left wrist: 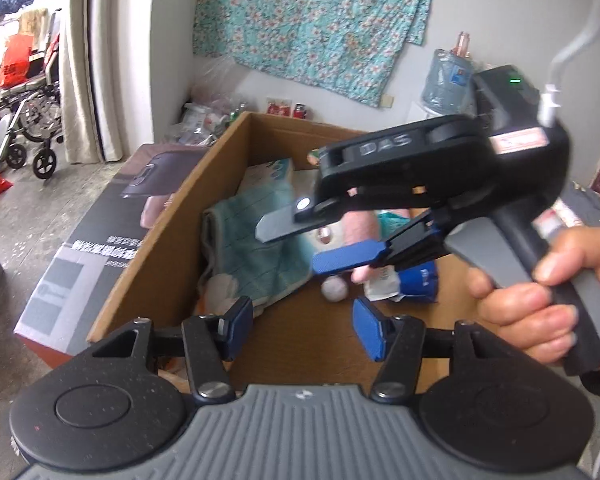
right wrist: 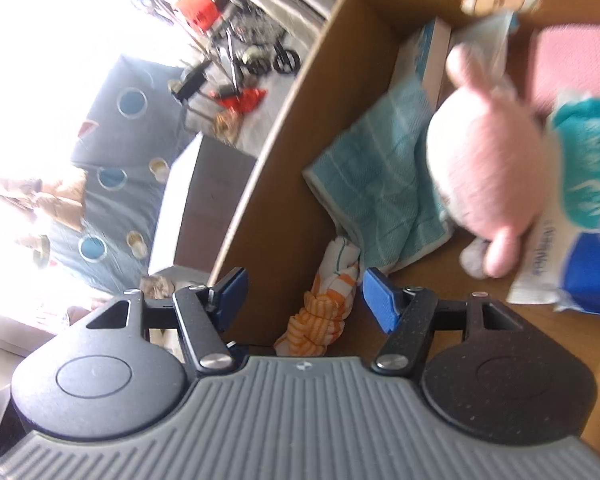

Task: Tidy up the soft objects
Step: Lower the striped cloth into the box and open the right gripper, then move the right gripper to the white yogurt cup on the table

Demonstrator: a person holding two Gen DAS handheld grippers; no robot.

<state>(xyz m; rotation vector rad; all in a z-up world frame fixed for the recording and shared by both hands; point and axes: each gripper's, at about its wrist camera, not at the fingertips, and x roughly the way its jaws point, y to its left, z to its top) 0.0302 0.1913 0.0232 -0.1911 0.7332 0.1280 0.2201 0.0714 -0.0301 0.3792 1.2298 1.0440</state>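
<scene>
An open cardboard box (left wrist: pixel 172 216) holds soft things: a teal towel (left wrist: pixel 252 256), a pink plush toy (right wrist: pixel 488 172) that shows blurred, a teal pack (right wrist: pixel 588 172), a blue pack (right wrist: pixel 592 276) and an orange-and-white striped cloth (right wrist: pixel 324 308) on the box floor. My left gripper (left wrist: pixel 303 328) is open over the box's near edge with nothing between its pads. My right gripper (left wrist: pixel 290 250), held by a hand (left wrist: pixel 540 304), reaches in above the towel and partly hides the plush. In its own view, the right gripper (right wrist: pixel 305 302) is open, with the striped cloth lying below its gap.
A printed carton (left wrist: pixel 100 240) lies against the box's left side. A wheelchair (left wrist: pixel 24 120) stands by the curtain at far left. A floral cloth (left wrist: pixel 312 24) hangs on the back wall near a water jug (left wrist: pixel 448 80). Dark bedding with circles (right wrist: pixel 112 168) lies outside the box.
</scene>
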